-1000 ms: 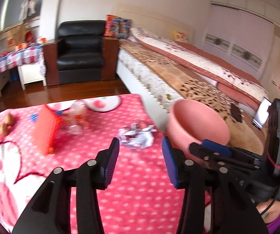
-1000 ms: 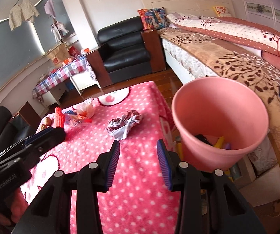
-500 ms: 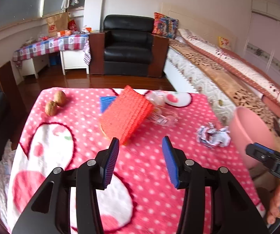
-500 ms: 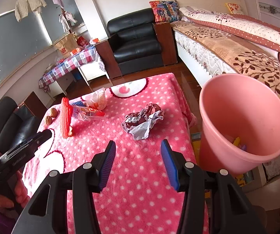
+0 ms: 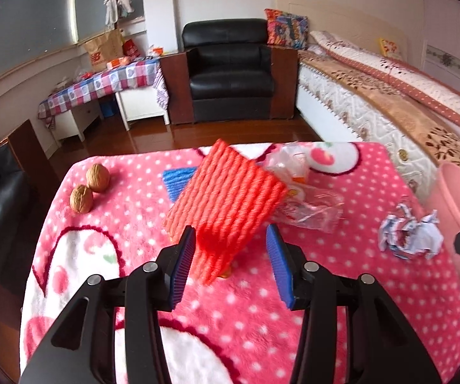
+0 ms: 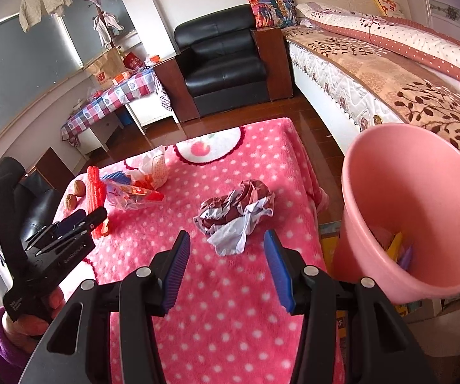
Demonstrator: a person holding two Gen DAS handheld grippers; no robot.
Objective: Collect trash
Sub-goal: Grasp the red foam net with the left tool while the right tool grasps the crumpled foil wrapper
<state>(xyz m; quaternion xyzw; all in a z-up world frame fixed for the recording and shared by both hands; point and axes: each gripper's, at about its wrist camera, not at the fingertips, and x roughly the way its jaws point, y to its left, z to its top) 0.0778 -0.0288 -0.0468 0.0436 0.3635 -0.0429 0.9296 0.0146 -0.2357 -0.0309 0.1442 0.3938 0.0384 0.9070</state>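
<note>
Left gripper (image 5: 230, 252) spread wide around orange foam net (image 5: 226, 204), right gripper (image 6: 226, 256) gaping near crumpled wrapper (image 6: 234, 212), beside pink bin (image 6: 422, 211) for easy drops.

Bare pink blanket (image 6: 230, 313) lies open ahead of the right gripper (image 6: 226, 267), up to the crumpled wrapper (image 6: 234, 216). The bin (image 6: 422, 208) crowds its right side. Orange netting (image 5: 226, 201) blocks the left gripper (image 5: 230, 264).
</note>
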